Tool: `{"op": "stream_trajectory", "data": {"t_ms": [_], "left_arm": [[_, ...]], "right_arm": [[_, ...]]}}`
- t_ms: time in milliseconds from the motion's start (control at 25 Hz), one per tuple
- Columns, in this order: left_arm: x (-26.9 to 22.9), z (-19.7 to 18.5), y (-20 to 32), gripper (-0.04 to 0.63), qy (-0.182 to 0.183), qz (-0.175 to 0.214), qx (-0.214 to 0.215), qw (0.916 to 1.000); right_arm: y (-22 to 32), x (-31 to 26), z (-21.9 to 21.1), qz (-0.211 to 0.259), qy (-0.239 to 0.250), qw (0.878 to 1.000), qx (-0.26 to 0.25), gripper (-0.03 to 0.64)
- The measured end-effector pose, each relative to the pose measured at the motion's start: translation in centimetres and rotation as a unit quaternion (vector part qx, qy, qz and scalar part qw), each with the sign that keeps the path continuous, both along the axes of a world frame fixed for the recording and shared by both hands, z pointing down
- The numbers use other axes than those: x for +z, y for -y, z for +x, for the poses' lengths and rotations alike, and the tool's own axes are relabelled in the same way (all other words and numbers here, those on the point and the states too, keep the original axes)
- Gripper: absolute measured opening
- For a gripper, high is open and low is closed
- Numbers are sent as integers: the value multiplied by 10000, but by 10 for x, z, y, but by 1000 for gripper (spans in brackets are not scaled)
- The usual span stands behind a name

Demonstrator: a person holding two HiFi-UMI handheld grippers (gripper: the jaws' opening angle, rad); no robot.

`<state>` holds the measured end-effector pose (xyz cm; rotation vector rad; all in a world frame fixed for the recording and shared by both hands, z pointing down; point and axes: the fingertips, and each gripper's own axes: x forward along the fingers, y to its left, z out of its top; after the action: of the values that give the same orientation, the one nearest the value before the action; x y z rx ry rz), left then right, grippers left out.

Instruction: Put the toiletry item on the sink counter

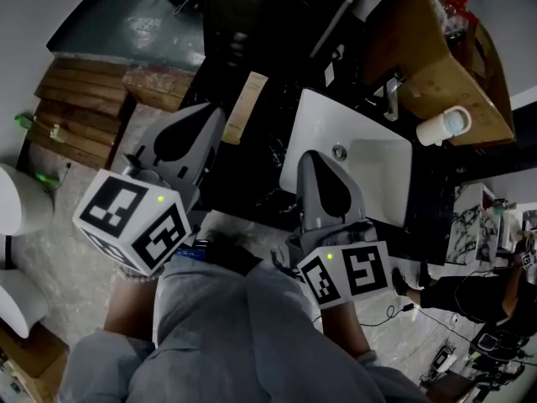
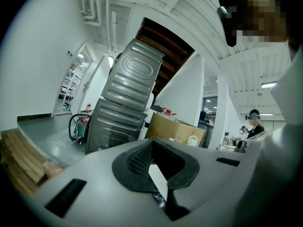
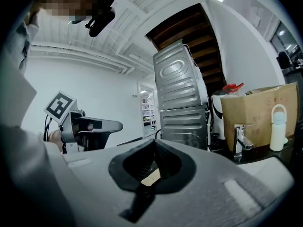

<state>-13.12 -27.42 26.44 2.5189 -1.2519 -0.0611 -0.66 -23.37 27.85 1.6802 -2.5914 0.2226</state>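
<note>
Tube (image 1: 243, 107) lies flat on the dark tabletop (image 1: 252, 183), just right of the L gripper (image 1: 218, 112) tip; touching or not, can't tell. Its long axis runs approx w/ that gripper, away from the person, far end leaning right; cap end unclear. L gripper is clenched on nothing, held near level. R gripper (image 1: 309, 154) sits alongside over the sink (image 1: 369, 175), nose twd the faucet (image 1: 392, 91), jaws pressed together too.
</note>
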Motion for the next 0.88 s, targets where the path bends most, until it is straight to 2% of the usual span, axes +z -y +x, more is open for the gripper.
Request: {"op": "stream_trajectory", "data": {"t_ms": [880], "left_arm": [[-2, 6, -8, 6, -34, -2, 93, 10000]], "right_arm": [[-3, 5, -4, -42, -52, 9999, -149, -3]]}}
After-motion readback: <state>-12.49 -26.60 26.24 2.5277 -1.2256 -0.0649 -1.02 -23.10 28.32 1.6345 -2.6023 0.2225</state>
